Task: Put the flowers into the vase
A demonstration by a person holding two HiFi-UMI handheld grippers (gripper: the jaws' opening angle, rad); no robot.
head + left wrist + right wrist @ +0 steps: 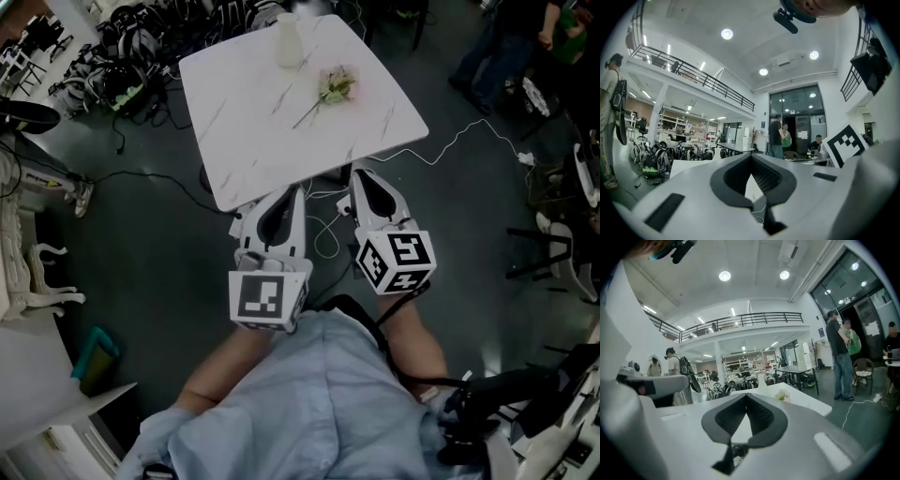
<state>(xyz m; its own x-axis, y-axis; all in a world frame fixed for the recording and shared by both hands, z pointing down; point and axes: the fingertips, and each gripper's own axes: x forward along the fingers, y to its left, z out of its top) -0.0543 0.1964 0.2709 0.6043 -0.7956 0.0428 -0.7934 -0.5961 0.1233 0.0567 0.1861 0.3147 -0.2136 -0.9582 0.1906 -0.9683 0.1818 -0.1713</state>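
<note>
1. Head view: a white marble-patterned table (253,141) stands on a dark grey floor (141,244) strewn with cables (450,145). A pale vase (289,42) stands upright near the table's far edge. The flowers (336,86) lie flat on the tabletop just in front of it, apart from the vase, with the stem trailing toward the near side. The left gripper (295,194) and right gripper (361,175) hang side by side off the table's near corner, well short of the flowers. A heap of dark bags (131,56) sits at the upper left.

2. Left gripper view: the left gripper (751,155) has its jaws pressed together with nothing between them. Beyond is a tall hall with a railed mezzanine (693,75), round ceiling lights (726,33) and glass doors (797,117) where people stand.

3. Right gripper view: the right gripper (746,395) is likewise closed and empty. Past its tips lies the table (811,405) with the flowers (782,395) on it. A faint pale shape behind them is probably the vase (762,383).
</note>
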